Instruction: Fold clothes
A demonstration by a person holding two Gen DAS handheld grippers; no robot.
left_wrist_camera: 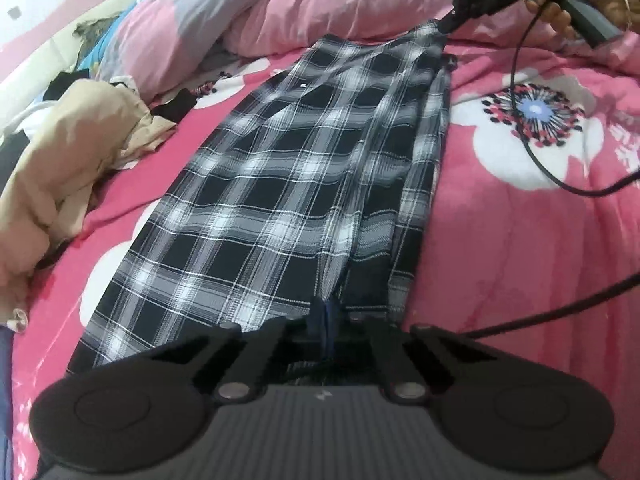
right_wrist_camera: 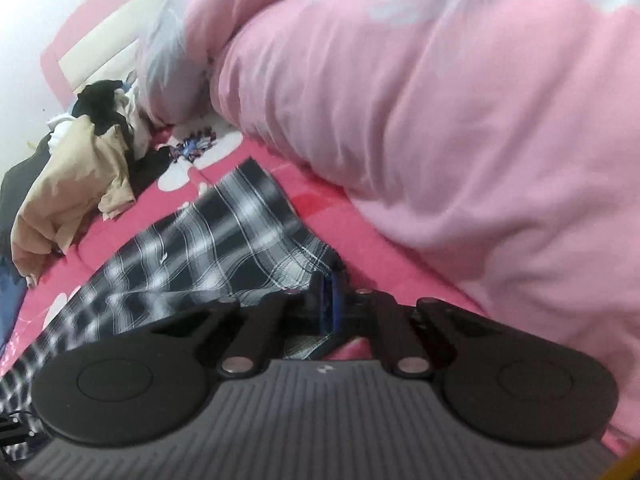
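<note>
A: Plaid garment (left_wrist_camera: 304, 176) lies flat mid-bed, long axis running from left gripper (left_wrist_camera: 326, 320) out to right gripper (left_wrist_camera: 450, 26).
B: Grips?
A: Both clamped on plaid, left at near end, right on far corner beside pink duvet (left_wrist_camera: 340, 4).
B: Fold direction?
A: Probably end to end. Beige clothes pile (left_wrist_camera: 76, 136) sits toward bed's left edge.

A home bedroom: floral pink bedsheet (left_wrist_camera: 520, 240), plump pillow (right_wrist_camera: 440, 120), heaped clothes (left_wrist_camera: 68, 152).
</note>
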